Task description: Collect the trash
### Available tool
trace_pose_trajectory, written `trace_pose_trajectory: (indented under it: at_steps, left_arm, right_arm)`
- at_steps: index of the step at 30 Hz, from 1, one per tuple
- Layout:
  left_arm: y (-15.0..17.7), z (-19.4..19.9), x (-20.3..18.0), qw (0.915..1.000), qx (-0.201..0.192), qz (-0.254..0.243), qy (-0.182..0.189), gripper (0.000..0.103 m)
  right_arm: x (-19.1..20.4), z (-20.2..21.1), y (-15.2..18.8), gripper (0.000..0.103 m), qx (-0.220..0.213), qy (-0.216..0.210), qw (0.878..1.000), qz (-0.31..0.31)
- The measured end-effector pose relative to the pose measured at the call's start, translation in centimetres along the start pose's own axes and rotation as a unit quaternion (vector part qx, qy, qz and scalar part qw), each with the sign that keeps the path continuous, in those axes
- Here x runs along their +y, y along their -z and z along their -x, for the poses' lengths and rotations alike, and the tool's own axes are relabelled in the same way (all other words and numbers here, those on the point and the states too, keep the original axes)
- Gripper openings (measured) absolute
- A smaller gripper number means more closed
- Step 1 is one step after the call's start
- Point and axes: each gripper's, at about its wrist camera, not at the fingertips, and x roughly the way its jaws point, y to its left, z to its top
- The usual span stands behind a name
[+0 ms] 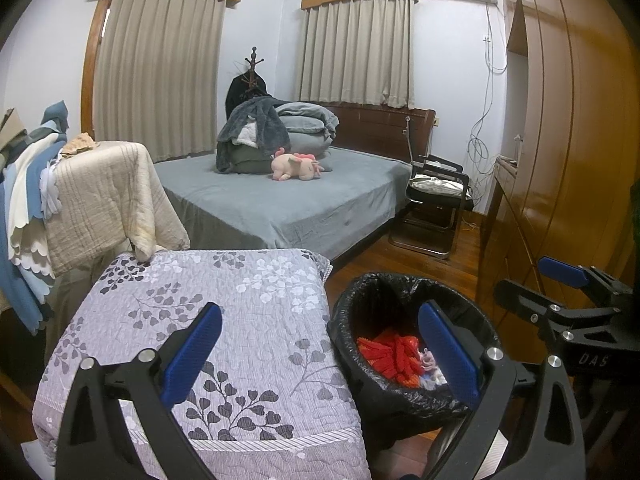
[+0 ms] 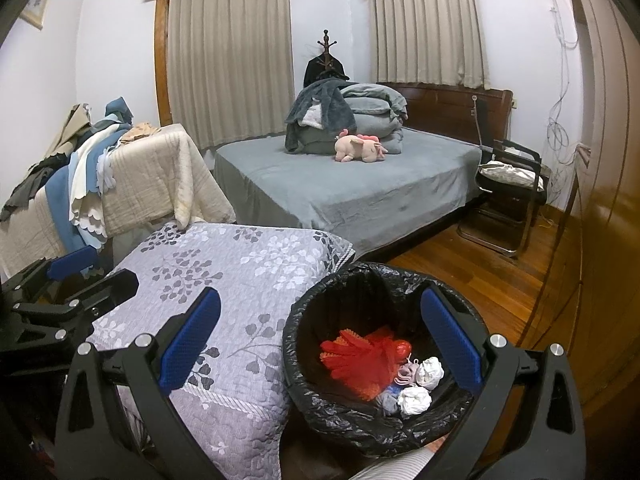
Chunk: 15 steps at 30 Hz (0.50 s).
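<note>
A round bin with a black liner (image 2: 348, 280) (image 1: 360, 300) stands on the wooden floor beside a lilac leaf-print quilted surface (image 2: 224, 280) (image 1: 224, 320). Inside lie a red net (image 2: 360, 356) (image 1: 390, 354), two white paper wads (image 2: 430, 372) and a pinkish scrap (image 2: 406, 374). My right gripper (image 2: 320, 340) is open above the bin's near rim, nothing between its blue pads. My left gripper (image 1: 320, 344) is open too, straddling the quilt's edge and the bin. Each gripper shows at the edge of the other's view: the right gripper (image 1: 560, 280), the left gripper (image 2: 72, 272).
A grey bed (image 2: 352, 188) with folded bedding and a pink plush toy (image 2: 360, 148) stands behind. Draped blankets (image 2: 140, 184) pile at the left. A black chair (image 2: 508, 184) sits by the bed, a wooden wardrobe (image 2: 600, 160) along the right wall. Wooden floor (image 2: 480, 264) lies between them.
</note>
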Motion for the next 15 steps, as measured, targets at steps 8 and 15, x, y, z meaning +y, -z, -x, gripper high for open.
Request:
trace_pose_trajectory:
  at_steps: [8, 15]
  left_arm:
    - [-0.02, 0.08, 0.17, 1.0, 0.001, 0.002, 0.0, 0.097]
    - [-0.01, 0.07, 0.17, 1.0, 0.001, 0.002, 0.0, 0.097]
  right_arm:
    - [0.13, -0.11, -0.03, 0.098, 0.001, -0.002, 1.0, 0.0]
    - [0.15, -0.14, 0.01, 0.098, 0.001, -0.001, 1.0, 0.0]
